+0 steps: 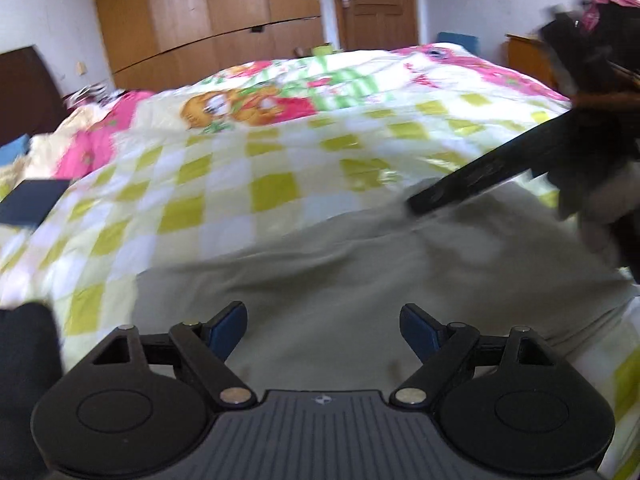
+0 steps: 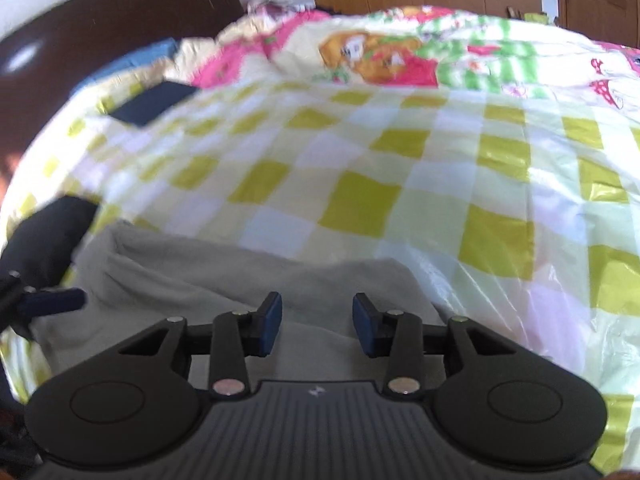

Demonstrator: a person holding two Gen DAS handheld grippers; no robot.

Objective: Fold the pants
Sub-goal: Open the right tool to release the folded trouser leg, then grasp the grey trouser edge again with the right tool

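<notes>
Pale grey-beige pants [image 1: 320, 264] lie folded in a flat block on the checked bedspread, near the bed's front edge. They also show in the right wrist view [image 2: 224, 276]. My left gripper [image 1: 322, 330] is open and empty, hovering just above the pants' near part. My right gripper [image 2: 317, 326] is open and empty above the pants' right part. In the left wrist view the right gripper [image 1: 432, 196] reaches in from the right, its tip at the pants' far edge. In the right wrist view a left gripper finger [image 2: 52, 302] shows at the far left.
The bed has a yellow-green checked plastic cover [image 2: 400, 152] with a cartoon print farther back. A dark blue flat object [image 2: 152, 102] lies near the pillows. A dark wooden headboard [image 2: 100, 28] stands to the left; wardrobes and a door [image 1: 376, 4] stand behind.
</notes>
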